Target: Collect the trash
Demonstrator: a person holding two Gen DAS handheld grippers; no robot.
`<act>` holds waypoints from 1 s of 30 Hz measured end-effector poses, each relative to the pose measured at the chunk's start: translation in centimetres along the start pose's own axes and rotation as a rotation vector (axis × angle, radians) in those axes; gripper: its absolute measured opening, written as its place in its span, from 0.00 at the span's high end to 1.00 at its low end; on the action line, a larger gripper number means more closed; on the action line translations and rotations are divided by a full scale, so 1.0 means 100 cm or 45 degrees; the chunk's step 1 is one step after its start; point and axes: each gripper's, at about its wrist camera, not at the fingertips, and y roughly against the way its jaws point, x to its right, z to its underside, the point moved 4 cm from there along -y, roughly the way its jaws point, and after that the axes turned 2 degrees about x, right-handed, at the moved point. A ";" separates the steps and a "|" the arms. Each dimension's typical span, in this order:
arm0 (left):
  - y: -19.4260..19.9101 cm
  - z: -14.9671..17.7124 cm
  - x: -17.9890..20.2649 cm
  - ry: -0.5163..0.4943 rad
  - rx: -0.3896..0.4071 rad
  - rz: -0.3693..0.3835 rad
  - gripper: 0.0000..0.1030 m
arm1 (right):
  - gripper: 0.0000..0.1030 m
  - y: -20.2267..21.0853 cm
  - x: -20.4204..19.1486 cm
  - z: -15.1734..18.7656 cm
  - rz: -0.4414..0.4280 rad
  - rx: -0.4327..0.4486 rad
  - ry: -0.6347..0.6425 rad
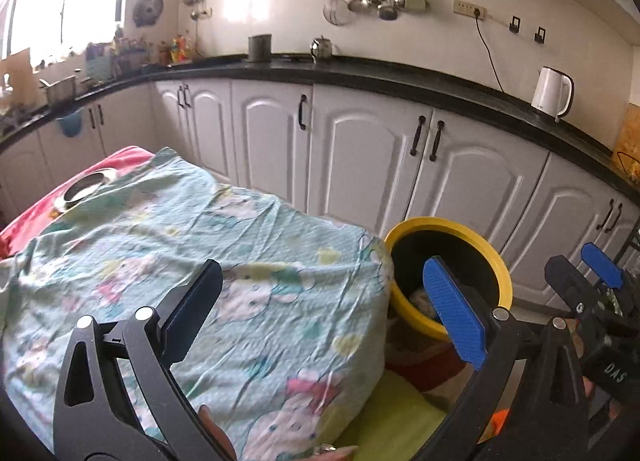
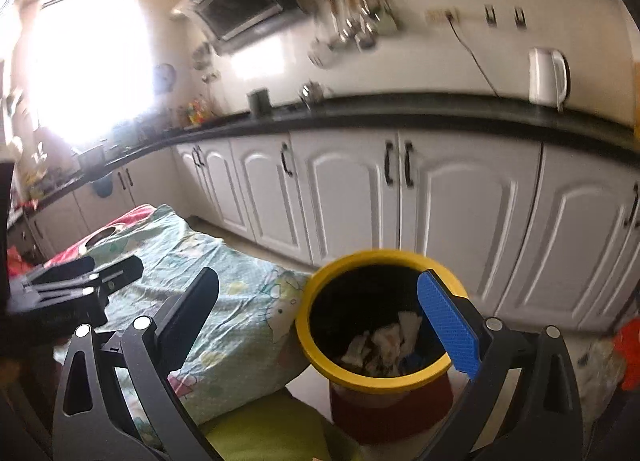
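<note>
- The bench [image 1: 248, 261] is the biggest thing here; it wears a pale green cloth with cartoon cats, and the cloth looks bare of trash; if the person thinks the job is done, a scrap hiding in a fold or under the silver bowl [image 1: 86, 185] at the far end could get left behind
- The trash bin [image 2: 380, 375] stands just beside the corner of the bench; it is dark inside with a bright yellow rim; a bump from a swinging arm could tip it and spill what is in it onto the floor
- The left gripper [image 1: 320, 313] hangs over the bench with its jaws wide apart and nothing between them; the cloth is loose and wrinkly, so a low pass could snag it and drag it
- The right gripper [image 2: 324, 321] hangs near the bin, also wide apart and holding nothing; its blue pad sits close to the yellow rim and could knock it
- The trash [image 2: 384, 341] lies at the bottom of the bin; it looks like crumpled white paper scraps with a bit of blue; it is light, so it could fall out easily if the bin tips
</note>
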 end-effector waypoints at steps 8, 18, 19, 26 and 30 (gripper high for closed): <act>0.022 0.042 -0.005 0.041 0.083 -0.023 0.10 | 0.06 0.030 -0.003 0.020 0.005 0.127 0.043; 0.027 0.046 -0.004 0.051 0.108 -0.017 0.10 | 0.06 0.022 -0.002 0.025 0.015 0.062 0.036; 0.027 0.045 -0.004 0.051 0.109 -0.017 0.10 | 0.06 0.022 -0.003 0.026 0.015 0.058 0.036; 0.027 0.045 -0.004 0.065 0.107 -0.017 0.10 | 0.06 0.020 -0.004 0.027 0.012 0.047 0.038; 0.027 0.045 -0.005 0.057 0.108 -0.014 0.10 | 0.06 0.019 -0.004 0.027 0.011 0.045 0.037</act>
